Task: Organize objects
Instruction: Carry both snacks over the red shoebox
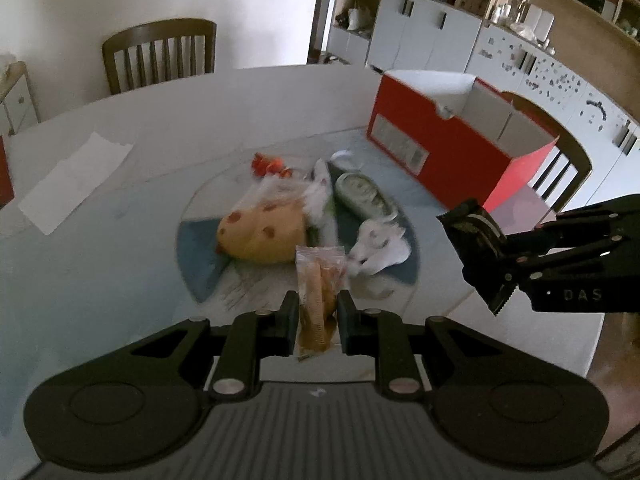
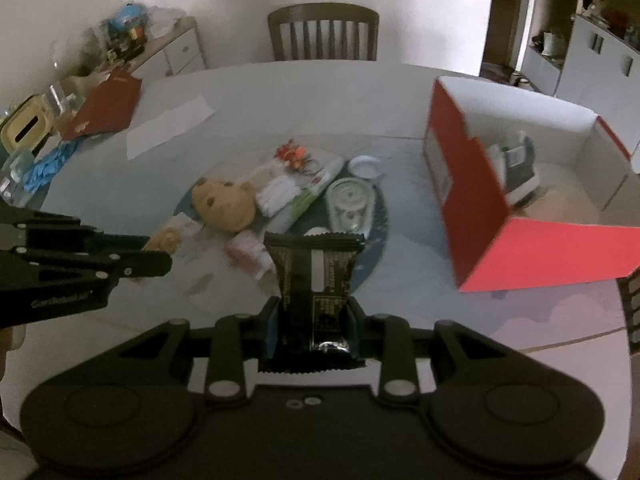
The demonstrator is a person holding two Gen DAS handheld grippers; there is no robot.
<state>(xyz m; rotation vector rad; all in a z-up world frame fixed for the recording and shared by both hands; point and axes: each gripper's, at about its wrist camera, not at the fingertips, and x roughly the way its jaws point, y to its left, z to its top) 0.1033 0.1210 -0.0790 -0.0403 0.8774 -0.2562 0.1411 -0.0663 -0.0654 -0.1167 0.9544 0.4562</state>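
My left gripper (image 1: 318, 300) is shut on a clear snack packet (image 1: 318, 296) with brown biscuits, held above the table's near side. My right gripper (image 2: 312, 312) is shut on a black foil snack packet (image 2: 316, 272); it also shows in the left wrist view (image 1: 478, 248). An open red box (image 2: 468, 184) with white inside stands at the right and holds a dark item (image 2: 518, 168). On a round blue mat (image 2: 378, 216) lie a tan plush toy (image 2: 224, 202), a glass jar (image 2: 348, 204), white packets and small red items (image 2: 292, 152).
A white paper sheet (image 2: 168, 126) lies on the grey round table (image 2: 260, 92). A red box lid (image 2: 104, 108) and clutter sit at the far left. Wooden chairs (image 2: 322, 32) stand behind the table and beside the box. Cabinets line the right wall.
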